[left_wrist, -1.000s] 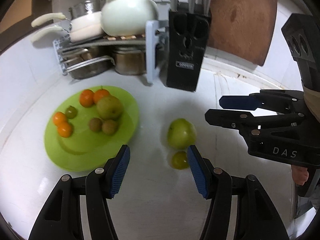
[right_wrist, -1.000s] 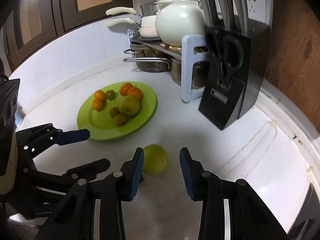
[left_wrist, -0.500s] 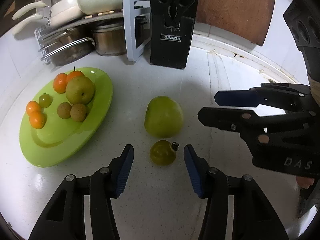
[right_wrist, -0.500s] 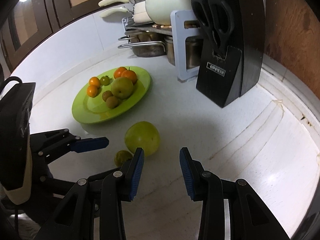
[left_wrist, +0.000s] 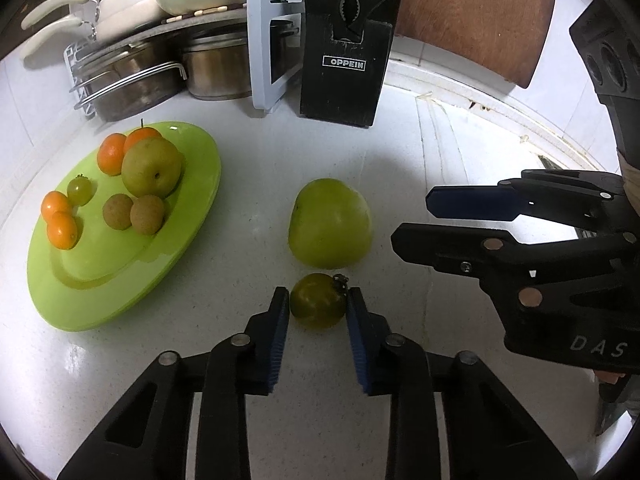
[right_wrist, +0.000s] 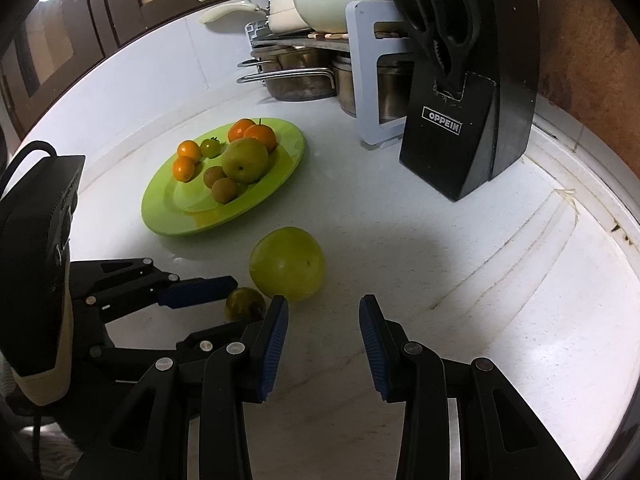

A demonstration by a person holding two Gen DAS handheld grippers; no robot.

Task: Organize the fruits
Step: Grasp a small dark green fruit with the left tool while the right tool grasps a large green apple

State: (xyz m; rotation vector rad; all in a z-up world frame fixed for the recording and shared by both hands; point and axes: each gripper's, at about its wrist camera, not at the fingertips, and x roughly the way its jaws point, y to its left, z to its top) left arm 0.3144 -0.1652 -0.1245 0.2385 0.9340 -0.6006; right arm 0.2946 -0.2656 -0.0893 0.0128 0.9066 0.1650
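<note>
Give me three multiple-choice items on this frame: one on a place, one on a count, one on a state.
1. Where does the large green fruit lie?
A. On the green plate
B. On the counter beside the plate
C. In the pot rack

2. How many orange fruits lie on the green plate?
A. Two
B. Four
C. Six

3. How do the left tongs stand?
A. Closed around the small green tomato
B. Wide open over the plate
C. Holding the large fruit

Answers: 1 B, bare counter shows between fruit and plate; 2 B, two pairs are visible; 3 A, both pads meet the tomato's sides.
</note>
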